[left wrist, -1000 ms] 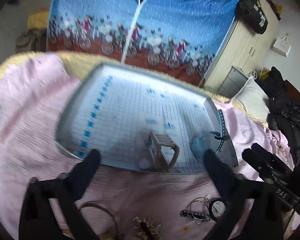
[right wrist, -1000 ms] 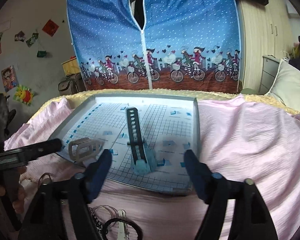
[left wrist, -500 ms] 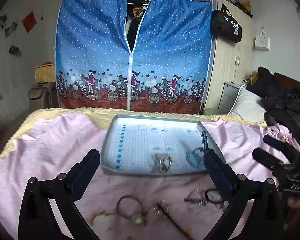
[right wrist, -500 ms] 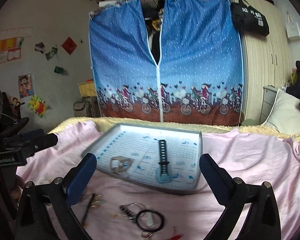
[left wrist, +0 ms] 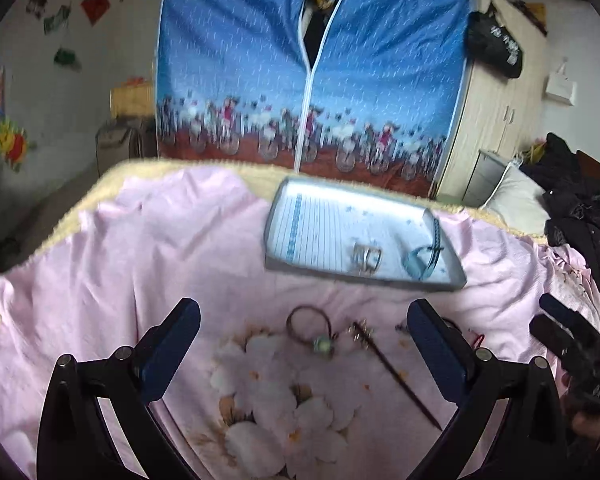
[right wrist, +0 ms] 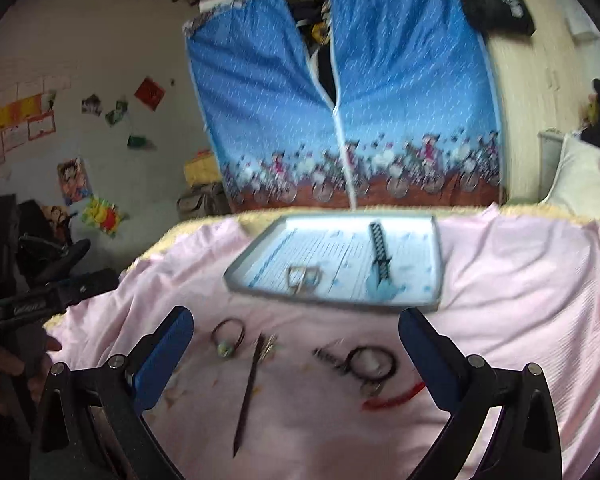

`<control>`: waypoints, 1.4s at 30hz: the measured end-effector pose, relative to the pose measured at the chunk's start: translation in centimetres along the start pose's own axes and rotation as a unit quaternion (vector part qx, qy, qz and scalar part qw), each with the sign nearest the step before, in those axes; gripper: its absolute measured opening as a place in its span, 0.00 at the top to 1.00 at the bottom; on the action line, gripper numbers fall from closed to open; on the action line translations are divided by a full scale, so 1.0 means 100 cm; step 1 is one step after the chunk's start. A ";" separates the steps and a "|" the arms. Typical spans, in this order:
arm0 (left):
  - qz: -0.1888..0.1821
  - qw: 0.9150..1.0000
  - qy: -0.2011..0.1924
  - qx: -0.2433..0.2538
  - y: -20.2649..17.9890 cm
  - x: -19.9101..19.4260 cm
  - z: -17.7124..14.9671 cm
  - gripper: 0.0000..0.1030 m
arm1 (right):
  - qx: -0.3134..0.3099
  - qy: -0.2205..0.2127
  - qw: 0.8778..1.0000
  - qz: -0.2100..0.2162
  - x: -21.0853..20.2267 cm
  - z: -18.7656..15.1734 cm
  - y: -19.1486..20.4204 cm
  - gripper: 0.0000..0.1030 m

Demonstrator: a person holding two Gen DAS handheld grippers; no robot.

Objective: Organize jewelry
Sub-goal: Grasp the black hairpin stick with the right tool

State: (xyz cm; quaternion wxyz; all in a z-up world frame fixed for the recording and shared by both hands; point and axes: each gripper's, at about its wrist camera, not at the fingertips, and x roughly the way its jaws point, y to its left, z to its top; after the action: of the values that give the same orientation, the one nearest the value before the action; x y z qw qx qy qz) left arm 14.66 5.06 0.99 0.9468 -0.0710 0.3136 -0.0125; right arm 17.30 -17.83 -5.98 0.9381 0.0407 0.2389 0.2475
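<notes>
A grey tray (left wrist: 288,266) (right wrist: 236,280) lined with blue grid paper lies on the pink bedspread. It holds a beige bracelet (left wrist: 367,258) (right wrist: 302,277) and a blue watch with a dark strap (left wrist: 426,254) (right wrist: 381,258). Loose on the spread nearer me lie a ring bracelet with a green bead (left wrist: 310,324) (right wrist: 228,336), a dark hair stick (left wrist: 392,368) (right wrist: 252,384), a black hair tie with chain (right wrist: 364,362) and a red band (right wrist: 396,398). My left gripper (left wrist: 304,340) and right gripper (right wrist: 296,344) both hover open above these pieces, holding nothing.
The bed carries a pink spread with a flower print (left wrist: 284,408) over a yellow blanket edge (left wrist: 148,168). A blue fabric wardrobe (left wrist: 312,64) stands behind, a wooden cupboard (left wrist: 496,104) at right, and dark clothes and a pillow (left wrist: 520,200) lie at far right.
Both grippers have drawn back and up from the tray, so the loose jewelry on the spread has come into view. Both stay open and empty.
</notes>
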 end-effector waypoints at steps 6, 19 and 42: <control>-0.028 0.995 0.088 -0.039 0.014 0.037 -0.004 0.03 | -0.021 0.061 0.998 0.026 0.031 -0.014 0.013 0.08; -0.072 0.971 0.224 0.036 0.020 0.121 -0.012 0.56 | -0.053 0.182 0.980 0.059 0.098 -0.059 0.037 0.66; -0.117 0.948 0.284 -0.086 0.053 0.171 -0.006 1.00 | 0.019 0.200 0.978 0.056 0.143 -0.061 0.015 0.94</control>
State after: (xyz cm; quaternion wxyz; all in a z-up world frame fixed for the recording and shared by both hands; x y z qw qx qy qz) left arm 27.92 9.06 -10.41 0.8008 -0.1817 0.5588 -0.1160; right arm 24.71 -9.87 -17.15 0.8551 0.0218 0.4238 0.2978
